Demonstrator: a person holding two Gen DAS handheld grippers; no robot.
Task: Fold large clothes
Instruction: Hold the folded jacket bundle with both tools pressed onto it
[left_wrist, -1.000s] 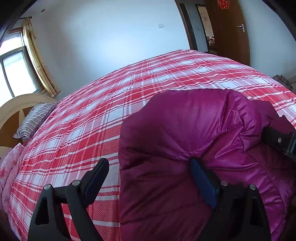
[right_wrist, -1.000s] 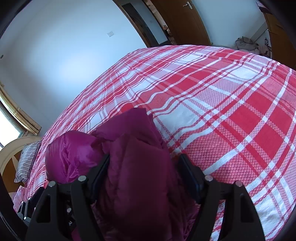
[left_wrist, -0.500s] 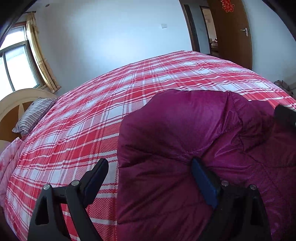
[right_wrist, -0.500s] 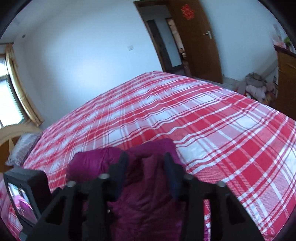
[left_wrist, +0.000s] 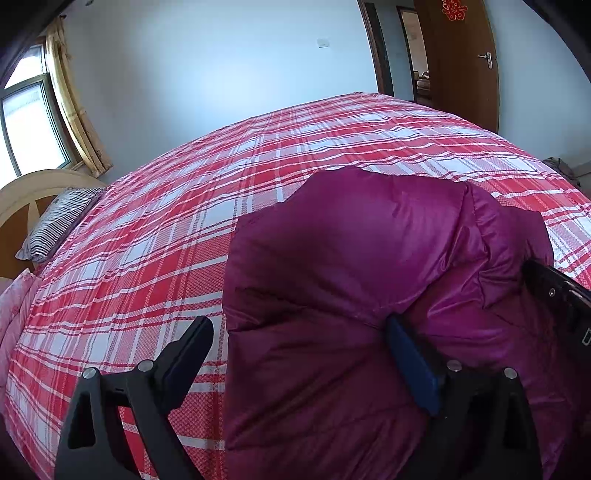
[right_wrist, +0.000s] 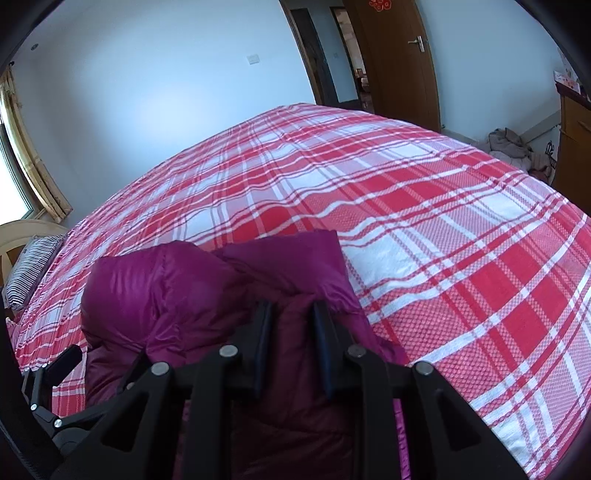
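A puffy magenta down jacket (left_wrist: 354, 266) lies bunched on the red and white plaid bedspread (left_wrist: 177, 229). My left gripper (left_wrist: 299, 332) is open, its jaws wide apart around the jacket's left edge, the right finger pressed into the fabric. In the right wrist view the jacket (right_wrist: 166, 280) sits at the near left of the bed. My right gripper (right_wrist: 291, 317) has its jaws close together with a fold of the jacket pinched between them.
A striped pillow (left_wrist: 55, 221) and a wooden headboard (left_wrist: 22, 192) lie at the far left. A window with curtains (left_wrist: 70, 110) is behind them. A brown door (right_wrist: 402, 62) stands open at the back right. A clothes pile (right_wrist: 509, 144) lies on the floor.
My right gripper has closed from wide open onto a fold of the jacket and has risen. My left gripper stays open in the same place on the jacket.
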